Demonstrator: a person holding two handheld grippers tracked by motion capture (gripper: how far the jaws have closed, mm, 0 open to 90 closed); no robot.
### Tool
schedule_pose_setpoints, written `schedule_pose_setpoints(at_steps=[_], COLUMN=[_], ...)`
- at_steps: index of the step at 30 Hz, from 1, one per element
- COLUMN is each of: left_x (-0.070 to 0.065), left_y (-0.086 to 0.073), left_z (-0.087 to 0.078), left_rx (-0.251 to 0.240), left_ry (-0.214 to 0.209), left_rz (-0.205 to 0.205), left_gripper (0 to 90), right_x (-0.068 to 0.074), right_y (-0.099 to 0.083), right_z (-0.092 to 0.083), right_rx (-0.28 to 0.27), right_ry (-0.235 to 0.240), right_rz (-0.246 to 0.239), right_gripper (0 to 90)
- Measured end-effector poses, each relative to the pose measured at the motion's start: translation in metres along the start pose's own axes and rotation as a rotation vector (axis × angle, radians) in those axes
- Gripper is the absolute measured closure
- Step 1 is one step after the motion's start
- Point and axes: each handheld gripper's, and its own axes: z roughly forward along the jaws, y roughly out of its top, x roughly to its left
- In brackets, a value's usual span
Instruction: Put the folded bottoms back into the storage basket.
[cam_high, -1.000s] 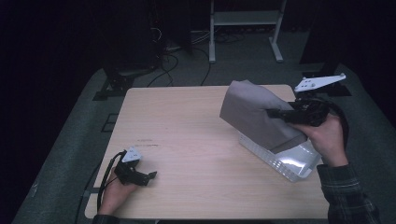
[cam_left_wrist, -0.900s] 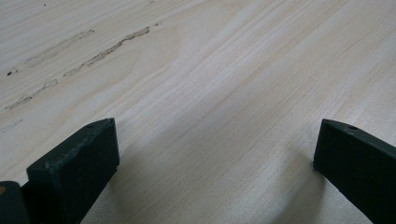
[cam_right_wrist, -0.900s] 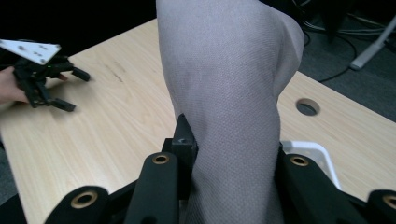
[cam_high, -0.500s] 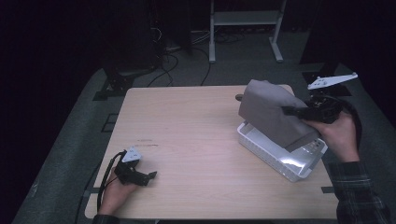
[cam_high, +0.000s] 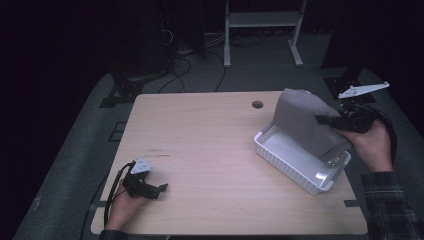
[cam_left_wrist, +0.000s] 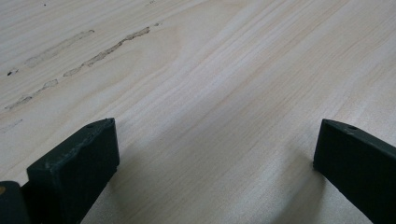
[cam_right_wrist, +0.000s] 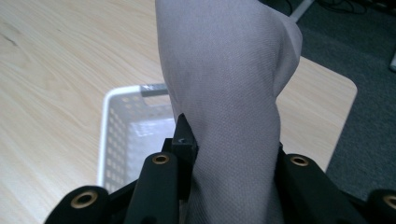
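Our right gripper (cam_high: 325, 120), clamped on the grey cloth (cam_high: 307, 125), has carried it rightward and lower over the white basket (cam_high: 280, 162), so lowering in comes next; left gripper (cam_high: 157, 189) rests, jaws apart.

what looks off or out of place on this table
Nothing is spilled or broken. The white basket sits askew, at an angle to the table edges near the right side. The grey cloth, clamped in the right tool, hangs partly over it rather than inside. Faint scuff marks streak the wood near the open left tool.
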Motion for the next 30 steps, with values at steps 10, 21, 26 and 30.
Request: schedule_pose_setpoints(at_steps=[10,21,26,30], left_x=[0.0,0.0,0.0,0.0], left_y=[0.0,0.0,0.0,0.0], left_z=[0.0,0.0,0.0,0.0], left_rx=[-0.001,0.0,0.001,0.0], left_ry=[0.001,0.001,0.001,0.001], left_rz=[0.001,0.0,0.001,0.001], left_gripper=[0.0,0.0,0.0,0.0], right_x=[-0.012,-0.011,-0.007,-0.003], right_y=[-0.017,-0.026,-0.035,-0.04], right_z=[0.013,0.027,0.039,0.045], right_rx=[0.051,0.085,0.097,0.102], right_ry=[-0.042,-0.076,-0.051,-0.03], right_rz=[-0.034,-0.06,-0.058,-0.058], right_gripper=[68.8,68.8,68.7,68.5])
